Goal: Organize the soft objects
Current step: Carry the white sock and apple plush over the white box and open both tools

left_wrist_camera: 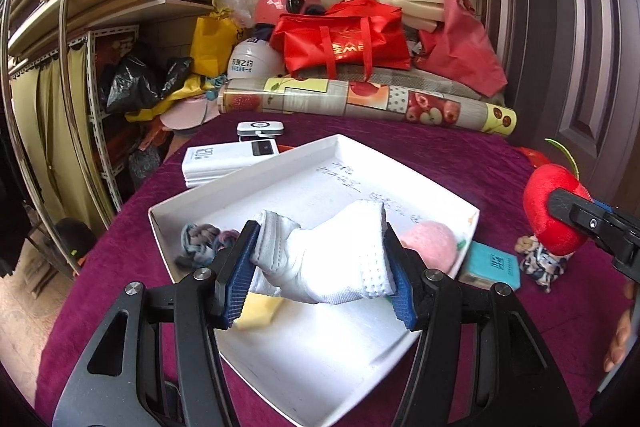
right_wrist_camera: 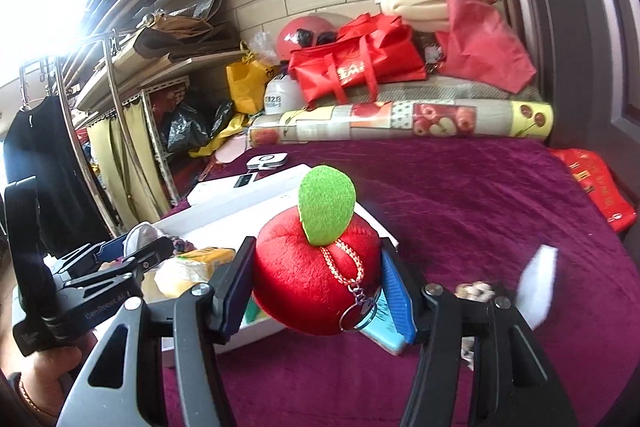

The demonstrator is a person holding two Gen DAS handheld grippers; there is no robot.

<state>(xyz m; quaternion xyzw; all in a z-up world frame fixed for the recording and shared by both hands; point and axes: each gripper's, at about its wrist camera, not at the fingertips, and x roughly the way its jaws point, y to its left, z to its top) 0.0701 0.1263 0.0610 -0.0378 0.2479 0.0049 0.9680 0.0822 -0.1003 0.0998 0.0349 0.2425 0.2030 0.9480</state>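
Left claw (left_wrist_camera: 320, 259) clamped on a white sock (left_wrist_camera: 332, 259), above the white tray (left_wrist_camera: 400, 179). Right claw (right_wrist_camera: 316, 287) gripping a red plush apple (right_wrist_camera: 304, 279) over the purple tabletop (right_wrist_camera: 460, 195).

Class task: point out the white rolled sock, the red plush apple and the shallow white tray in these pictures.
White rolled sock (left_wrist_camera: 332, 259): left wrist view, on its ribbed middle.
Red plush apple (right_wrist_camera: 304, 275): right wrist view, on its red front.
Shallow white tray (left_wrist_camera: 328, 355): left wrist view, on its bare floor.
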